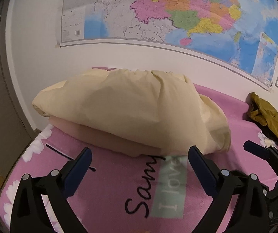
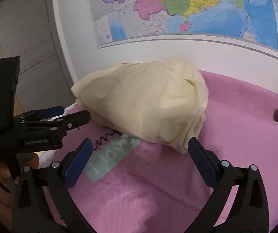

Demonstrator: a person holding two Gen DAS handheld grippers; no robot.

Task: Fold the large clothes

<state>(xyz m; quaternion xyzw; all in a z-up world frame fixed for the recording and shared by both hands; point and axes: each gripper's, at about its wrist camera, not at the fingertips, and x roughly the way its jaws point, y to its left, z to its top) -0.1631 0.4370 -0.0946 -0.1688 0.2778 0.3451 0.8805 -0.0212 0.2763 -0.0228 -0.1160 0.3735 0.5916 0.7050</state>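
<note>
Pink bedding with white flowers and black script covers the bed (image 1: 236,116) beneath both tools. At the near edge, the left claw (image 1: 139,155) stands wide apart with nothing between its blue-padded fingers (image 1: 199,161), its tips just short of the folded cream garment (image 1: 131,106). The right claw (image 2: 139,145) is likewise spread to its widest and holds nothing; its right tip sits just beside the garment's near corner, and whether it touches the cloth I cannot tell. That garment lies in a puffy folded bundle on the bed, towards the wall, partly over a pale green "I love" patch (image 2: 111,155). An olive-yellow garment (image 1: 270,120) lies crumpled well apart on the right. Behind, a colourful wall map (image 1: 177,13) hangs on the white wall, with a grey door (image 2: 28,38) on the left.
</note>
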